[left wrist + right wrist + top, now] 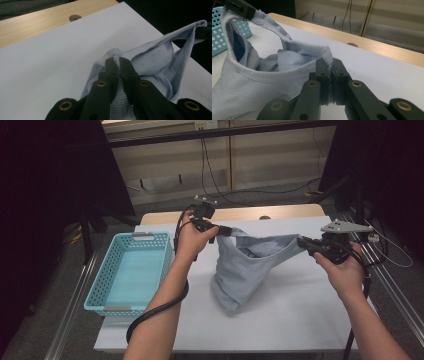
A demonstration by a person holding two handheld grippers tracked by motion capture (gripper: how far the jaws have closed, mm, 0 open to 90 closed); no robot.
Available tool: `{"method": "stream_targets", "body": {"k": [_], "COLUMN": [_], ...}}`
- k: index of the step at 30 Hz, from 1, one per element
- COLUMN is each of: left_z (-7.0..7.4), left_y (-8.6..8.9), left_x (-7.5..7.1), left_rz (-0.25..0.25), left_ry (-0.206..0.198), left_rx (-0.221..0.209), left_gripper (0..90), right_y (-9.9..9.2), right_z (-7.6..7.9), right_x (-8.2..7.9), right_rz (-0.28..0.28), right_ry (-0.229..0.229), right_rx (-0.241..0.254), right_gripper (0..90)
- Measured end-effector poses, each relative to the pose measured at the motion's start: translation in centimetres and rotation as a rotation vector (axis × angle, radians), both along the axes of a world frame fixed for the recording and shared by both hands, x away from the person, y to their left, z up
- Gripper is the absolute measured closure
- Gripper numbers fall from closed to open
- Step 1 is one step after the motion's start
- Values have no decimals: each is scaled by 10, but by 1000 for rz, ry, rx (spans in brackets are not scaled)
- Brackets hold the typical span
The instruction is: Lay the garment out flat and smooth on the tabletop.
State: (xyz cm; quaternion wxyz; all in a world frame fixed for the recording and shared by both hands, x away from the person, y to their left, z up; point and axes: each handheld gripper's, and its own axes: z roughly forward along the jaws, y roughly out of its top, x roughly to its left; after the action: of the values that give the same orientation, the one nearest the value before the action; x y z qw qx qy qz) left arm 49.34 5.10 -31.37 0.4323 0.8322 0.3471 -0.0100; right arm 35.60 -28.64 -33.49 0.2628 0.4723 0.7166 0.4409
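Item one, far left: a turquoise perforated basket (pixel 131 272) on the table's left edge, standing apart from my hands.

Item two: my left gripper (pixel 223 230), held above the white table (pixel 300 310) near its far side. Its jaws are clenched on one end of the garment's upper hem; in the left gripper view the fabric is pinched tight between my fingers (pixel 111 68).

Item three, centre: the pale blue garment (pixel 245 270), a ribbed knit piece. It hangs between my two grippers with its opening spread wide; its lower bulk sags down and rests bunched on the white table, roughly mid-surface.

Item four: my right gripper (pixel 302 241), raised over the table's right side, jaws clamped on the opposite end of the hem. The right gripper view shows the stitched edge caught between my fingers (pixel 322 70).

Item five, rear: a wooden strip (pixel 280 212) beyond the white surface.
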Motion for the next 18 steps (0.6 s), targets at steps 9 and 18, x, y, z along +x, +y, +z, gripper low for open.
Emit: {"method": "stream_targets", "body": {"k": [9,18], "left_z": [10,11], "left_y": [12,22], "left_x": [0,1], "left_rz": [26,47], "left_ry": [-13,-25], "left_rx": [-34,-40], "left_gripper": [866,866], "right_y": [4,11], "right_z": [15,29], "right_x": [8,22], "right_rz": [-19,-21], "right_ry": [-52,-70], "right_rx": [-35,-48], "right_gripper": [861,862]}}
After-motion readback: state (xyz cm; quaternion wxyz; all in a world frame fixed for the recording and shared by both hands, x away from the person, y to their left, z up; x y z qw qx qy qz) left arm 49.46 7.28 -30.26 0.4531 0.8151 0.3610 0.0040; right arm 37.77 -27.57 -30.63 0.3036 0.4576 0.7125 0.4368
